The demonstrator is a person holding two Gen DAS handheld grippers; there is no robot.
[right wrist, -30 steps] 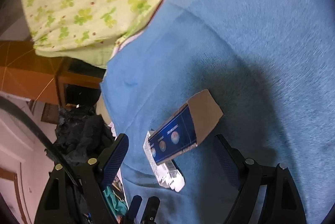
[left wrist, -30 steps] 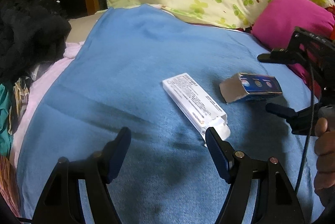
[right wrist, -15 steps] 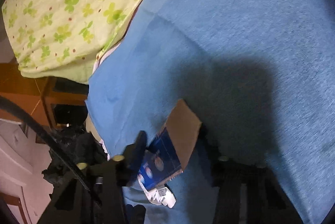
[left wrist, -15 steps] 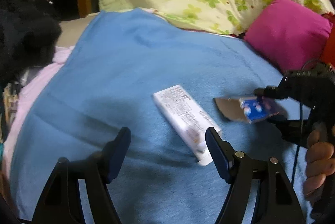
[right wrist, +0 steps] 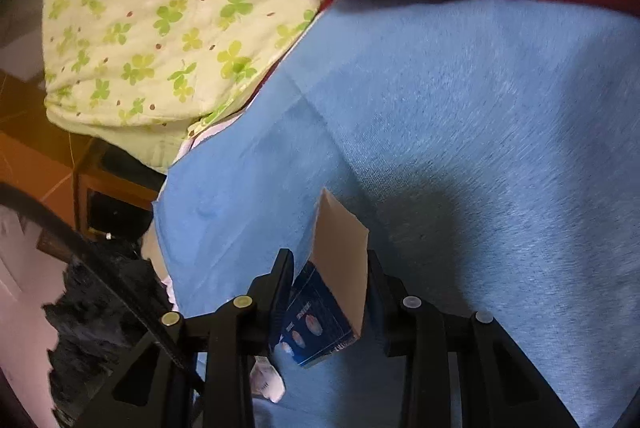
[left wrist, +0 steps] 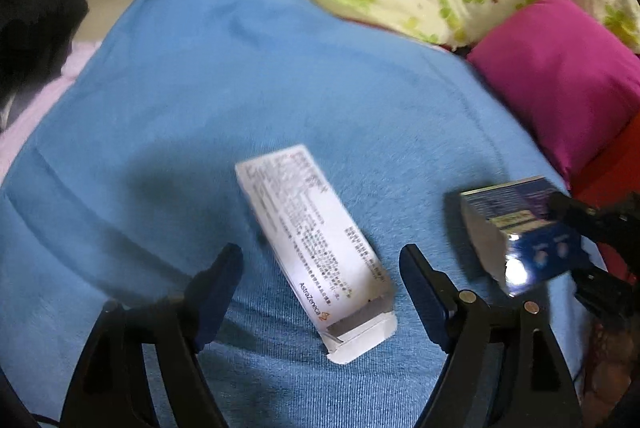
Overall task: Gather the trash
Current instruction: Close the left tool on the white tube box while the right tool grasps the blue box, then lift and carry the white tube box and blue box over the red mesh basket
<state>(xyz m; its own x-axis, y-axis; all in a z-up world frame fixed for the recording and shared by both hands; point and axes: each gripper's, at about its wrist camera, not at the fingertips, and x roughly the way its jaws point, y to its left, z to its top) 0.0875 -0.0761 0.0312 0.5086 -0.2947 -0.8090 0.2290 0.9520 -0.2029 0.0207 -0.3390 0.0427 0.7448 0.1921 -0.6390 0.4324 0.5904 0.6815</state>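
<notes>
L gripper (left wrist: 320, 280), lower centre of the left wrist view: jaws spread wide and opening, nothing pinched. White carton (left wrist: 316, 248) lies flat on the blue blanket (left wrist: 224, 76) right ahead. Its near, torn-open end sits between the two fingertips, closer to the right-hand one. Long axis runs diagonal, from lower right up to centre-left of frame, so it sits skewed to the finger line, not square across it. Judgement: wrist needs a roll so the pads meet the long sides, then a short drop.

R gripper (right wrist: 330, 284), bottom centre of the right wrist view: jaws closing in on the blue box (right wrist: 320, 324), pads pressed on its sides, brown flap sticking up. The box looks lifted clear of the blanket, tho blur makes that unsure.

L hand is nearer the white carton; R is occupied. Pink cushion (left wrist: 560, 68) at upper right, well apart.
</notes>
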